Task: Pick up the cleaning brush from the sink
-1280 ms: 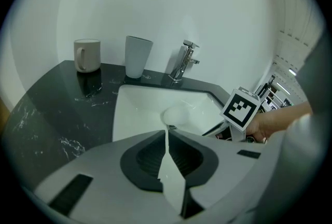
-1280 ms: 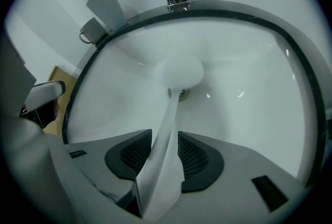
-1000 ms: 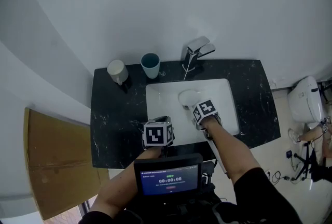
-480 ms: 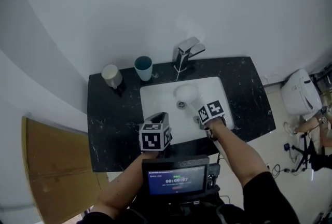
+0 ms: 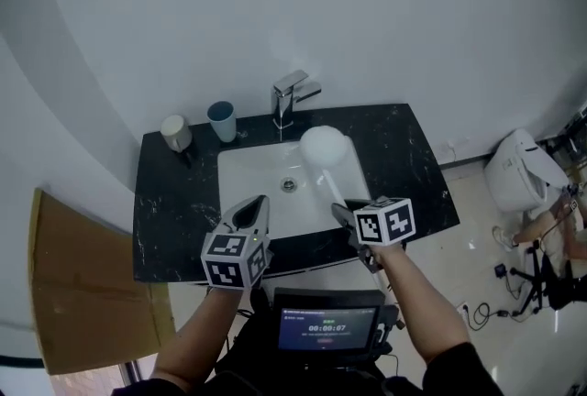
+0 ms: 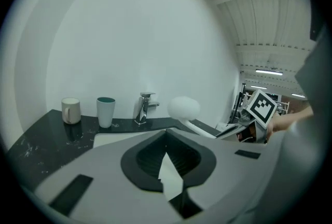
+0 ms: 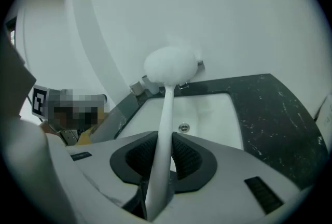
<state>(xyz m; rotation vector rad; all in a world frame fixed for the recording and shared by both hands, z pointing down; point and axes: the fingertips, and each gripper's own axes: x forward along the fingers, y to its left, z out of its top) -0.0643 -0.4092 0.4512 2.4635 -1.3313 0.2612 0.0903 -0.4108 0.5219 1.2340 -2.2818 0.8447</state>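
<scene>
Rt gripper (image 7: 163,141) clamped low on cleaning brush (image 7: 167,94) handle, centre frame. Judged light, stiff, slick plastic, round head top-heavy. Left gripper (image 6: 166,137) jaws together, empty.

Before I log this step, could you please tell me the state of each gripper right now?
Left gripper: closed, tips together, holding nothing.
Right gripper: closed on the handle of the cleaning brush.

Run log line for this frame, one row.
left gripper: shut, empty | right gripper: shut on cleaning brush | brush: held up over sink
</scene>
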